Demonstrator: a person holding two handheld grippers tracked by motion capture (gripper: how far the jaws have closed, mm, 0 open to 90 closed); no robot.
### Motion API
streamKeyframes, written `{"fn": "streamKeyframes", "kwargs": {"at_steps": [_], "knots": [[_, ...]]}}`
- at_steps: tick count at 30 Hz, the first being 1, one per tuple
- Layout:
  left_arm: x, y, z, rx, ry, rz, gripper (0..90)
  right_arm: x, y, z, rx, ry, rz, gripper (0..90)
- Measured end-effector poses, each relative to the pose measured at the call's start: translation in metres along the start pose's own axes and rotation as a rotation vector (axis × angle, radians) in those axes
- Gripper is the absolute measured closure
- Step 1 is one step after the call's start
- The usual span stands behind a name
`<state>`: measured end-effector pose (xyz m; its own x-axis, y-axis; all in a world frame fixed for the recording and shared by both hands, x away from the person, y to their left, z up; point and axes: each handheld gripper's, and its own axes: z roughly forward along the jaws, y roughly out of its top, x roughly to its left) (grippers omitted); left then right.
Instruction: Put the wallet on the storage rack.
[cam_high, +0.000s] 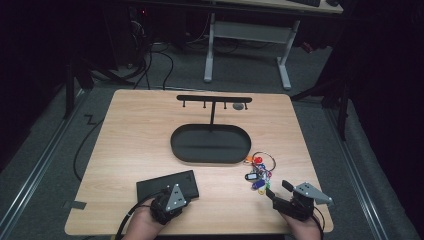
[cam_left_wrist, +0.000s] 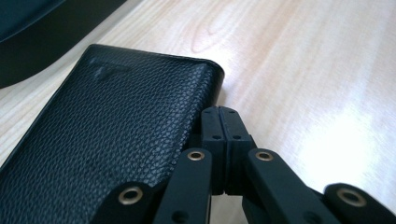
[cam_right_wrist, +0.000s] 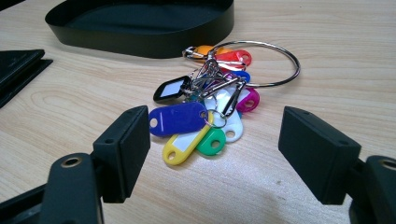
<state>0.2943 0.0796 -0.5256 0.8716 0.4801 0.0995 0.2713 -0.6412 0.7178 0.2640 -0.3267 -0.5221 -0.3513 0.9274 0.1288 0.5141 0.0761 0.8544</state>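
A pale wood tabletop (cam_high: 130, 130) stands in a dark room with grey floor. The left tongs (cam_left_wrist: 219, 112) are fully closed on nothing, tips just beside the wallet (cam_left_wrist: 107, 140) — black, grained leather. The right tongs (cam_right_wrist: 215, 140) gape wide, empty — a bunch of coloured key tags (cam_right_wrist: 205, 112) lies just ahead.

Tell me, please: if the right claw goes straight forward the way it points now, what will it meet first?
Most likely the bunch of coloured key tags on its metal ring. The right claw is open and the tags lie just ahead between its jaws, on the table. The black tray lies farther back.
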Motion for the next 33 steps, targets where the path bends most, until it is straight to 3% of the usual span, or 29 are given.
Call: {"fn": "streamKeyframes", "kwargs": {"at_steps": [10, 18, 21, 23, 26, 30, 33], "knots": [[0.012, 0.013, 0.004, -0.001, 0.086, -0.027, 90.0, 0.000, -0.001, 0.000, 0.006, -0.001, 0.012, 26.2], [0.015, 0.016, 0.003, -0.032, 0.079, -0.036, 89.6, 0.001, -0.001, 0.001, 0.008, -0.001, 0.006, 26.4], [0.016, 0.016, -0.007, -0.078, 0.051, -0.050, 83.5, 0.000, -0.002, 0.001, 0.009, -0.005, 0.015, 26.3], [0.015, 0.012, -0.013, -0.094, 0.031, -0.022, 75.5, 0.000, -0.002, 0.000, 0.006, -0.003, 0.014, 26.2], [0.013, -0.002, -0.026, -0.071, 0.071, 0.056, 62.7, -0.002, -0.003, 0.001, 0.013, -0.005, 0.015, 26.1], [0.016, -0.013, -0.039, -0.068, 0.091, 0.045, 53.8, -0.003, -0.003, 0.001, 0.009, -0.007, 0.017, 26.1], [0.015, -0.026, -0.056, -0.113, 0.112, 0.036, 50.2, -0.002, -0.002, -0.002, -0.001, -0.005, 0.009, 26.1]]}}
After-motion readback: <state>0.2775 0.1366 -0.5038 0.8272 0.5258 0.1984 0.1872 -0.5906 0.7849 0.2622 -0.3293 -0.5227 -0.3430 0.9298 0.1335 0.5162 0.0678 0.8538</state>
